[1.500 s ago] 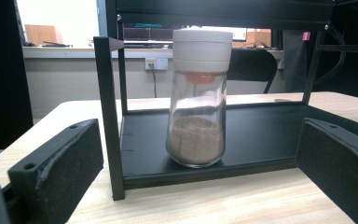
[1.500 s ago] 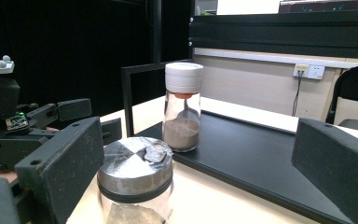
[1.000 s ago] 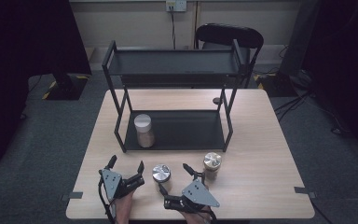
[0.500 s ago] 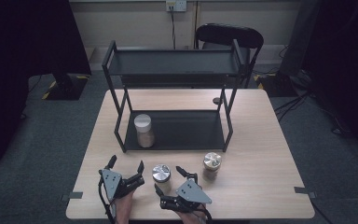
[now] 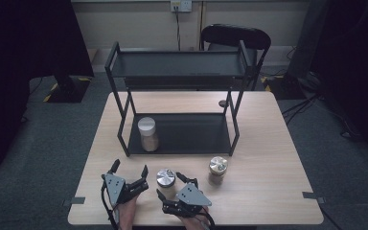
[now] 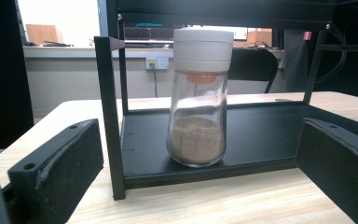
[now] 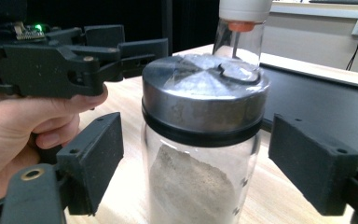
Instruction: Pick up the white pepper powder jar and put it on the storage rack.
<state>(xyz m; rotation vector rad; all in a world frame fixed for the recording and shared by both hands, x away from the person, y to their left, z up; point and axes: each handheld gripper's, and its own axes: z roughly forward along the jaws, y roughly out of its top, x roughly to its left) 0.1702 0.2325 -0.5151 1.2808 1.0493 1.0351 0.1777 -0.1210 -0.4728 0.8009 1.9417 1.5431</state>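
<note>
A white-capped shaker (image 5: 148, 133) stands on the black rack's (image 5: 182, 136) lower shelf; a gold-lidded jar (image 5: 217, 168) stands just before it.

The table (image 5: 268, 143) is showing a pale wood grain. The two-tier rack (image 5: 177, 72) is showing matt black throughout. The jar with the silver metal lid (image 7: 203, 140) is showing clear glass, a black band under the lid and grey-beige powder. The white-capped shaker (image 6: 198, 98) is showing an orange insert and brown granules. The third jar (image 5: 217, 168) is showing a brassy lid. Both grippers, left (image 5: 129, 176) and right (image 5: 175, 188), are showing black bodies with grey plates.
</note>
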